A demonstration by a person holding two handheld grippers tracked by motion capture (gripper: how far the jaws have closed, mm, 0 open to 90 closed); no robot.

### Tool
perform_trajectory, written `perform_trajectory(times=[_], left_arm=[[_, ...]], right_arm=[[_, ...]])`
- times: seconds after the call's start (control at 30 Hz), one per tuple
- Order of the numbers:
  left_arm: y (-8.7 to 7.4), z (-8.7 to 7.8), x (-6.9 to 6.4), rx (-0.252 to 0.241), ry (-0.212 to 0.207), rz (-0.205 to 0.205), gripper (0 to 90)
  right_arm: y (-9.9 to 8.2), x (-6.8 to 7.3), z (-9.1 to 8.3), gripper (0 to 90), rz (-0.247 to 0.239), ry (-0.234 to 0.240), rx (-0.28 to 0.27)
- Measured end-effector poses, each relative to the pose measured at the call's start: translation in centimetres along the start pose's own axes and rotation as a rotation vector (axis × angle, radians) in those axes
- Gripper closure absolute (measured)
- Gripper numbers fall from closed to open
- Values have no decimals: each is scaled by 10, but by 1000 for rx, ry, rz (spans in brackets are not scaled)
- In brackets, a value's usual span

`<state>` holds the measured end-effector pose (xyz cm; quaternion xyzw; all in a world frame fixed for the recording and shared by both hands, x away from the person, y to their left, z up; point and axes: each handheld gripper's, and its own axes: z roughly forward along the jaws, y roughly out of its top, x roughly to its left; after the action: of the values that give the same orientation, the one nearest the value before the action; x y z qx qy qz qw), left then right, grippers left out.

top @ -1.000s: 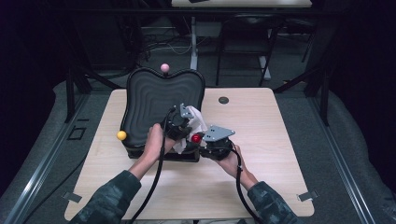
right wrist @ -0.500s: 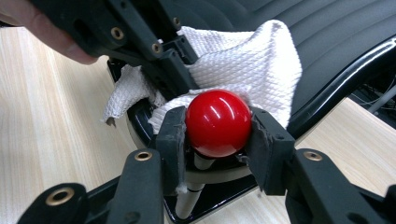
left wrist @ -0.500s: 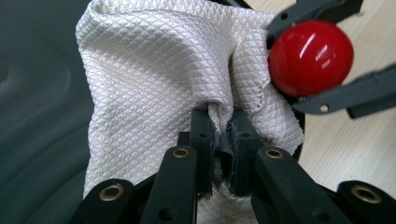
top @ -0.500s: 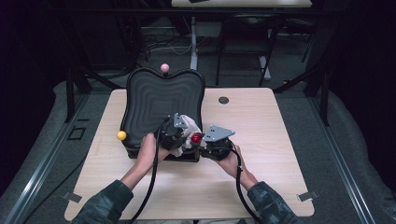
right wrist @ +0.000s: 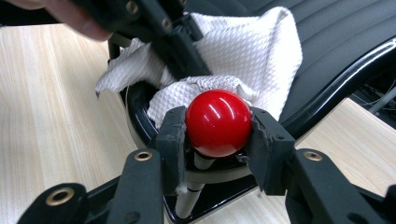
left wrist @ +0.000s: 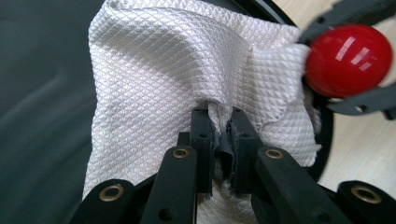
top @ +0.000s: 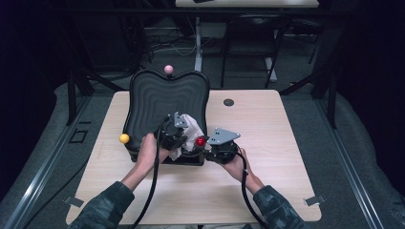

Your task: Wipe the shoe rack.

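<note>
Red ball [right wrist: 218,123]: clamped between the right gripper's [right wrist: 218,128] two jaws, standing on a pale stem that ran down below them; its far side touched the cloth.
White cloth [left wrist: 187,84]: a fold of it was pinched between the closed jaws of the left gripper [left wrist: 219,140]; the rest bunched up ahead of those jaws and spread toward the red ball at their right.
Left gripper jaws: shut tight on the cloth, with only the fabric between the pads.
Right gripper jaws: closed on the red ball, one pad on each side of it.
Black tray [top: 167,98]: a dark ribbed shell with a raised rim, lying under and beyond both pairs of jaws; the cloth rested on it.
Other balls: a yellow ball [top: 124,138] left of the left jaws, a pink ball [top: 168,69] at the tray's far rim, well apart from both.
Bench [top: 267,129]: pale wood, carrying the tray, bare beside the right jaws.
</note>
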<state>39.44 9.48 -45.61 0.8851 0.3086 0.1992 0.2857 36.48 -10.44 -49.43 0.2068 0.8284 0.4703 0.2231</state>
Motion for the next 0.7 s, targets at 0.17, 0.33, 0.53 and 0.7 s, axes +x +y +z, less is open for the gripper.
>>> perform_trajectory(times=[0.17,0.33,0.53,0.7], left_arm=[[7,-3,7,-15,21,-3,828],[16,-6,13,-30,41,-4,828],[28,-8,21,-47,70,-12,827],[38,-11,29,-70,92,-22,827]], right_arm=[[0,0,0,601,0,-1,-2],[0,0,0,600,-2,-4,-4],[0,0,0,600,-3,-5,0],[0,1,0,600,-3,-5,1]])
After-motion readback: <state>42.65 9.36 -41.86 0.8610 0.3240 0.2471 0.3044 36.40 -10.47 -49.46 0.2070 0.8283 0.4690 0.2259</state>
